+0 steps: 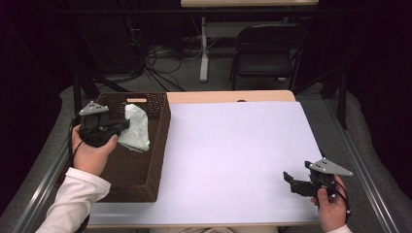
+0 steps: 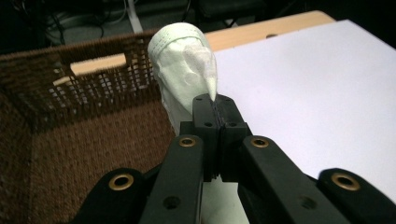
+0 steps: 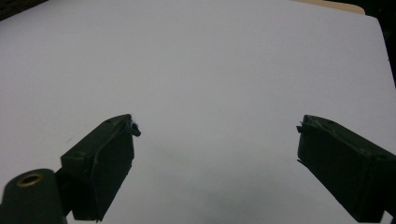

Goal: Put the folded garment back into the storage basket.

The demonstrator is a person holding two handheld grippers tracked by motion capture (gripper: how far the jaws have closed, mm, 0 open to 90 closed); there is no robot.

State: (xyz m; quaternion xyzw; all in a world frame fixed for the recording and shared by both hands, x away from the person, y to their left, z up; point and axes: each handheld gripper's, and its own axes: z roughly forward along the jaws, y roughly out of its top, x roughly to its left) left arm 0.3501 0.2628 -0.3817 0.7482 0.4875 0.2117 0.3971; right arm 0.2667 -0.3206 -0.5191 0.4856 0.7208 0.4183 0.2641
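Nearest the camera in the left gripper view, the left gripper (image 2: 215, 108) has its jaws pressed together on a thin fold of the cloth (image 2: 184, 65); the cloth is pale, whitish-green, bunched, and hangs from the jaw tips; in the high view the cloth (image 1: 135, 128) sits above the right part of the basket (image 1: 145, 174), just inside its right wall, with its lower edge near the wall's rim; whether it touches the basket floor cannot be told. The basket is dark brown wicker, rectangular, with a slot handle in the far wall; it stands at the left edge of the table (image 1: 233, 145), beside the white sheet that covers the tabletop. The left hand (image 1: 92, 150) holds its gripper (image 1: 124, 125) over the basket, jaws pointing right toward the cloth.

The right gripper (image 1: 287, 178) is held by the right hand (image 1: 330, 206) at the near right corner of the table, well apart from the basket; its jaws stand wide apart in the right gripper view (image 3: 215, 140), with bare white sheet between them.
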